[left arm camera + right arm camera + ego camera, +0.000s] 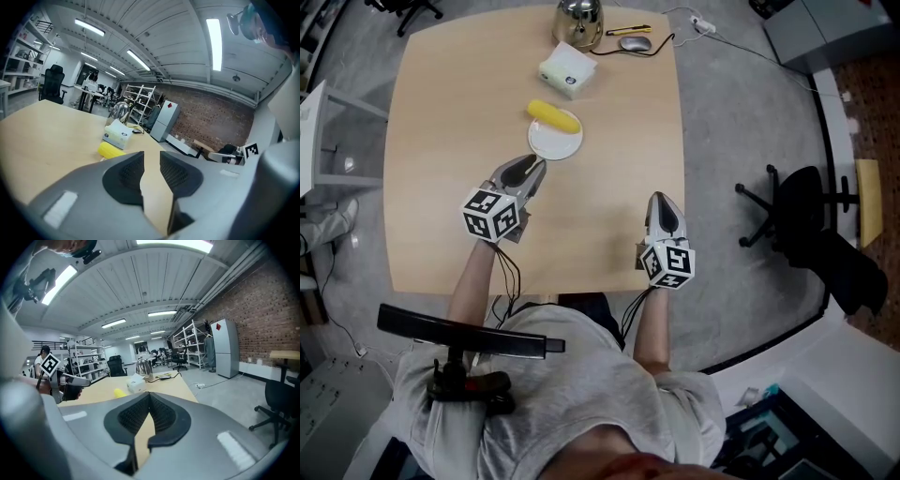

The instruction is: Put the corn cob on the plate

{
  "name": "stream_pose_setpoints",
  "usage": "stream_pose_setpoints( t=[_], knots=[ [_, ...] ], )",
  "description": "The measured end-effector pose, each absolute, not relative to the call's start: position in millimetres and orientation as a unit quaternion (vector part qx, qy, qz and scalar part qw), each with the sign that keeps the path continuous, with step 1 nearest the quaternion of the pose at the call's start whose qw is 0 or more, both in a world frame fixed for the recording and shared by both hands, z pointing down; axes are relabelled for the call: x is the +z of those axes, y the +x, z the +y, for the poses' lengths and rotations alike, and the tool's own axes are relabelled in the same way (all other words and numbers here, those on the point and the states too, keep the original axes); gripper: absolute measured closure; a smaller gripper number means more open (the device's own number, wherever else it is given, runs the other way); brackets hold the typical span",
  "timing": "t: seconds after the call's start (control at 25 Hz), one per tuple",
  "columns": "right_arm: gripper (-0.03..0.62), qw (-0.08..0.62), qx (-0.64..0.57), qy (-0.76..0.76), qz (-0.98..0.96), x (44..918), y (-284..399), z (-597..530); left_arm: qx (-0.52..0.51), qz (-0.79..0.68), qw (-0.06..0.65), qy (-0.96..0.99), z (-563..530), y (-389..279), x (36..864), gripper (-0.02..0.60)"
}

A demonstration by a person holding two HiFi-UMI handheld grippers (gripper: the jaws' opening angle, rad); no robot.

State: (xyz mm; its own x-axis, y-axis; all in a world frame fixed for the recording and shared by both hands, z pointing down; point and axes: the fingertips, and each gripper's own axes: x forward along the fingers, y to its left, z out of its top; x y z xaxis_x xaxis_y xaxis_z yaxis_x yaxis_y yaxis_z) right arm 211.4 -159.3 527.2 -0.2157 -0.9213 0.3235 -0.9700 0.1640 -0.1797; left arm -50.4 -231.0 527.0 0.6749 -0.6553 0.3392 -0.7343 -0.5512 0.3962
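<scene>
Nearest, toward the worktop's near right corner, the right gripper sat closed and empty, seemingly unneeded. Further in, the left gripper stood slightly parted, empty, just short of the plate, whose far rim carried the corn cob, apparently delivered.

head: steeply down over table | gripper views: low, across same table
</scene>
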Motion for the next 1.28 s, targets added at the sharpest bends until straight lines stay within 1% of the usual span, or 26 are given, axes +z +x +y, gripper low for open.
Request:
stream_pose_setpoints(
  t=[0.52,0.68,0.88,1.28],
  knots=[
    [0.588,0.063,0.155,0.616,-0.770,508.5,192.1,-131.1,0.087,-0.409,0.218,0.881,-186.9,-66.8,505.2,0.506],
    [0.588,0.061,0.149,0.612,-0.774,501.8,183.4,-117.2,0.082,-0.410,0.213,0.883,-166.7,-75.4,496.9,0.509],
    [0.588,0.054,0.145,0.608,-0.779,495.5,171.9,-96.9,0.074,-0.424,0.200,0.880,-138.2,-92.5,484.6,0.527],
    [0.588,0.039,0.140,0.603,-0.785,480.2,159.8,-62.8,0.059,-0.456,0.174,0.871,-94.7,-126.7,457.2,0.541]
  ],
)
